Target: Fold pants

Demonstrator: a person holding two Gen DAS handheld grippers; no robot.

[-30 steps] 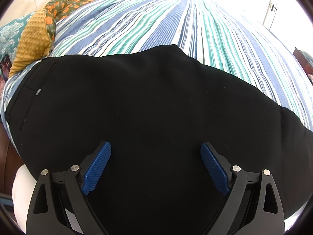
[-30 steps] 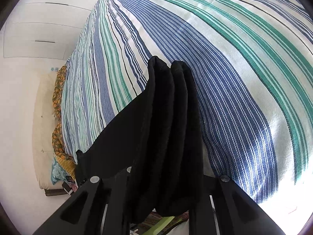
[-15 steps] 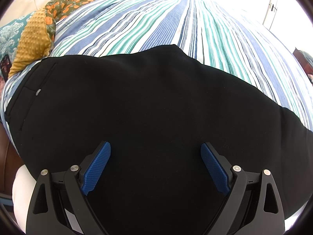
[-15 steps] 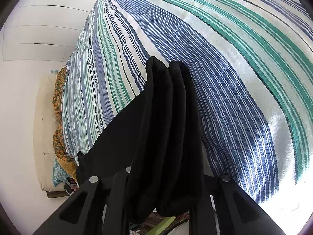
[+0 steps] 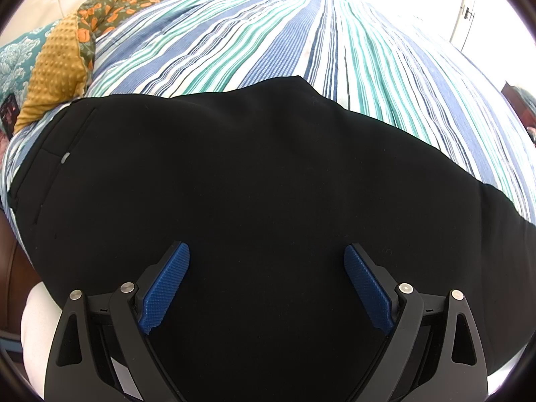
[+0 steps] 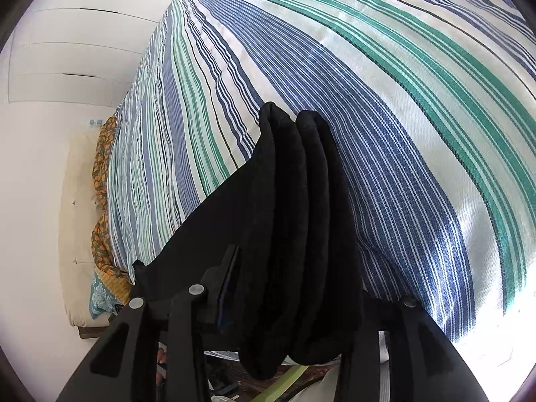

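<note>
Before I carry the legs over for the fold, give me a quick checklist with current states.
1. Right tool gripping the pants: ok, bunched black cloth sits between its fingers.
2. Both legs caught in that grip: cannot tell; two folds show, the ends are hidden.
3. Left tool free: ok, open over the cloth, pads apart, holding nothing.
4. Waist end lying flat on the bed: ok, smooth in the left view.
5. Left tool pinning the cloth: cannot tell whether it touches.
6. Landing area free: ok, the pillows lie beyond the waist.
</note>
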